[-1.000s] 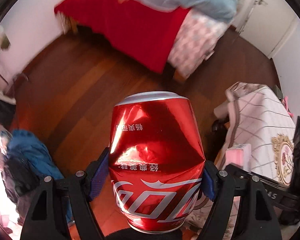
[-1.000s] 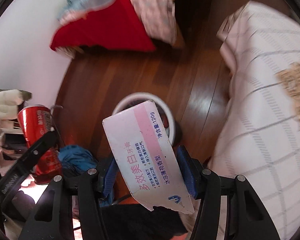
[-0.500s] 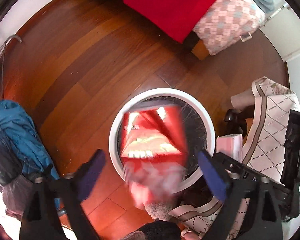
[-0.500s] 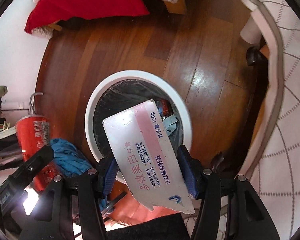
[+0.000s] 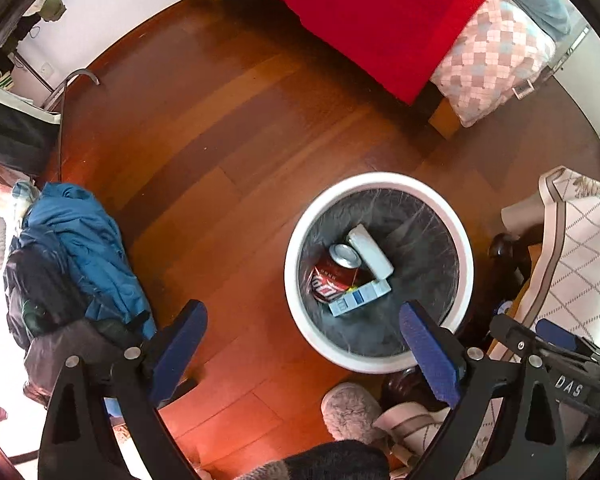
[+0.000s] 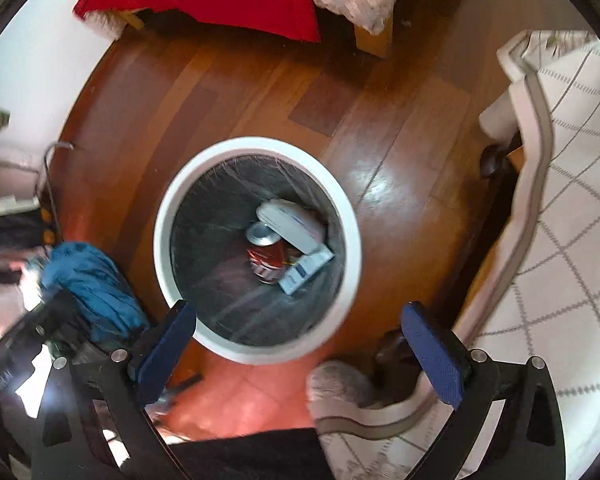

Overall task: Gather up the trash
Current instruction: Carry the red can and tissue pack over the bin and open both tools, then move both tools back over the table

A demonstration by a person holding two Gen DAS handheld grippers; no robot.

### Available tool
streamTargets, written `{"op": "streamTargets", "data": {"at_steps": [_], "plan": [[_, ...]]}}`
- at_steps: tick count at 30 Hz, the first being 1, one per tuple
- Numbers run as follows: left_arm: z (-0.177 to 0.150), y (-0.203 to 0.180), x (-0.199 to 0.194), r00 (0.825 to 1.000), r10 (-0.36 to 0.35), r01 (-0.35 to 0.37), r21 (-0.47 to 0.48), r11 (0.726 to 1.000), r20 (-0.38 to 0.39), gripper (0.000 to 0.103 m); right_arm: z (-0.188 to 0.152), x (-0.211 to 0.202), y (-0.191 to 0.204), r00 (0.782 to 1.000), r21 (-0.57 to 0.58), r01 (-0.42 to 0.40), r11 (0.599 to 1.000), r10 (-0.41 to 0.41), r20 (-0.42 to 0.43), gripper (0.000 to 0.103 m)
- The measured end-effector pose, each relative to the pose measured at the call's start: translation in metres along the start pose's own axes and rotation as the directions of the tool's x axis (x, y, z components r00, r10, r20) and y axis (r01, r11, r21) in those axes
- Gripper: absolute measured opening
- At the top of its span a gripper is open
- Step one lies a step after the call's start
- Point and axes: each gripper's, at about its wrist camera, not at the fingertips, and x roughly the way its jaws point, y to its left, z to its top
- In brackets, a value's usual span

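Both grippers hung with fingers spread wide and nothing between them: left gripper (image 5: pixel 304 344), right gripper (image 6: pixel 298 348). At centre frame the round white-rimmed bin (image 6: pixel 162 240), lined with dark film, held a dented red can (image 5: pixel 334 278) with white script, unreadable, touching a white box (image 5: pixel 370 256) and a blue-and-white carton (image 5: pixel 358 299). "DAS" showed at lower right of the left view.

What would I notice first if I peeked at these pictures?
Probably the round white trash bin on the wooden floor, with a crushed red soda can lying inside it beside a white box. Next, the big red blanket hanging off the bed at the top.
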Motion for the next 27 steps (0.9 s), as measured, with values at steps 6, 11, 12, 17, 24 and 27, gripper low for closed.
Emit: {"op": "streamTargets", "data": {"at_steps": [6, 11, 12, 17, 24, 27], "plan": [[-0.018, -0.004, -0.016, 1.000, 0.011, -0.012, 0.015, 1.000, 0.014, 0.098, -0.025, -0.019, 0.006, 0.999, -0.046, 0.033, 0.998, -0.032, 0.016, 0.103], [-0.030, -0.006, -0.036, 0.999, 0.006, -0.007, 0.026, 1.000, 0.039, 0.098, -0.038, -0.040, 0.008, 0.998, -0.059, 0.044, 0.997, -0.042, 0.041, 0.103], [-0.032, -0.007, -0.041, 0.999, 0.007, -0.008, 0.029, 1.000, 0.046, 0.098, -0.040, -0.044, 0.009, 0.998, -0.062, 0.046, 0.997, -0.043, 0.047, 0.103], [-0.044, -0.011, -0.066, 0.996, 0.006, -0.011, 0.049, 0.999, 0.089, 0.098, -0.055, -0.075, 0.008, 0.996, -0.069, 0.034, 0.997, -0.028, 0.087, 0.103], [-0.058, -0.015, -0.115, 0.983, -0.003, -0.011, 0.073, 0.997, 0.183, 0.098, -0.078, -0.128, 0.009, 0.984, -0.096, 0.022, 0.995, -0.005, 0.176, 0.103], [-0.066, -0.016, -0.139, 0.973, -0.012, -0.006, 0.078, 0.997, 0.231, 0.098, -0.090, -0.157, 0.009, 0.974, -0.098, -0.006, 0.995, 0.028, 0.226, 0.103]]}}
